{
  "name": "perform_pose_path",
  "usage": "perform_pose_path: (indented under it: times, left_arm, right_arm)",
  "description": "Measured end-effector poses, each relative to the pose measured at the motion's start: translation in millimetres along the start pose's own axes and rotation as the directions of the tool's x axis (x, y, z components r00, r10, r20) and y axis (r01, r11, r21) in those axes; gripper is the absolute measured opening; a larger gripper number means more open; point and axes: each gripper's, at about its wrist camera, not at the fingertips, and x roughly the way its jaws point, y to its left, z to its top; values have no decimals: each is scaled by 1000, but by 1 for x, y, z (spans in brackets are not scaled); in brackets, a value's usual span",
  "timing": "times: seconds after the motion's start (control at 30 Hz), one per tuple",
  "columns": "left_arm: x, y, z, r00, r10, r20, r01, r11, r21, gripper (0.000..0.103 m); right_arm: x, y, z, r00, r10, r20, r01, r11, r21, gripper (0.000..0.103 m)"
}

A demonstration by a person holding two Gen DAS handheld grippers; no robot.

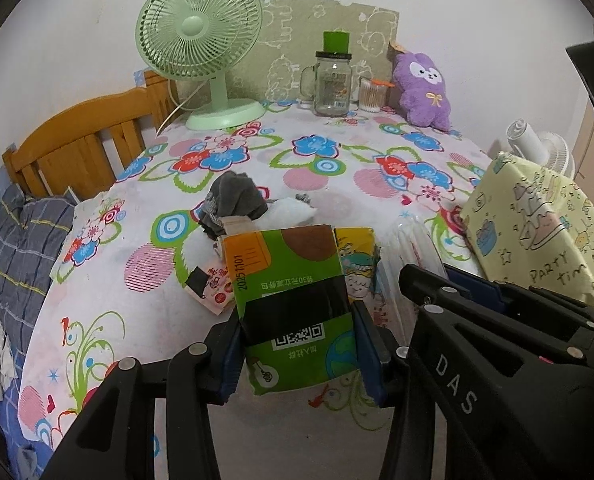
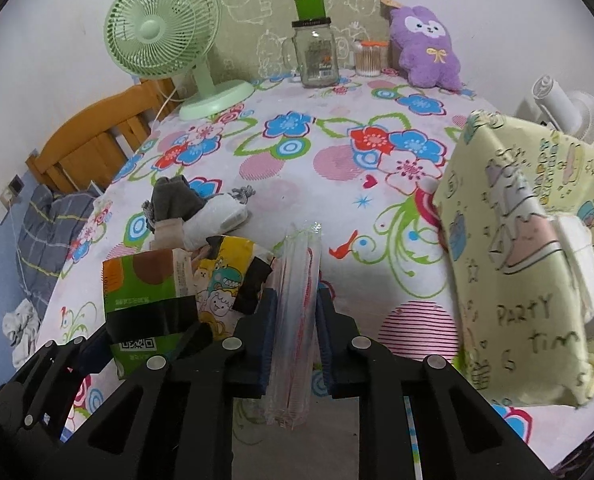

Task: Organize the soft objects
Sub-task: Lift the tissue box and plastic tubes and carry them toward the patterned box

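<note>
table (image 1: 309, 184): we see a floral cloth over it, with a wooden bed frame (image 1: 77, 140) along its left side.
bag (image 2: 525, 264): yellow, printed with cartoons, standing at the table's right edge; something white shows in its open side.
fan (image 1: 201, 52): green, at the back left of the table.
plush (image 2: 427, 46): purple, propped at the back right, beside a clear jar (image 2: 315, 56).
left claw (image 1: 297, 344): we have it clamped on the green pack (image 1: 293, 300), one blue pad on each side, at the near edge of the table.
right claw (image 2: 295, 320): closed on the clear packet (image 2: 297, 300), which stands on edge between the pads, just right of the green pack.
yellow pack (image 2: 221, 276): lying between the green pack and the clear packet.
socks (image 1: 233, 200): a grey and white heap just behind the packs, near the table's middle.
</note>
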Motion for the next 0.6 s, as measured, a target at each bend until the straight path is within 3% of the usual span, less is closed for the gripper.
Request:
perform_pose_path:
  times: [0.6]
  left_arm:
    - [-40,-10,20,996,-33,79,32,999,12,49]
  right_arm:
    - [-50,-3,14,995,1,98,-1,1000,-7,22]
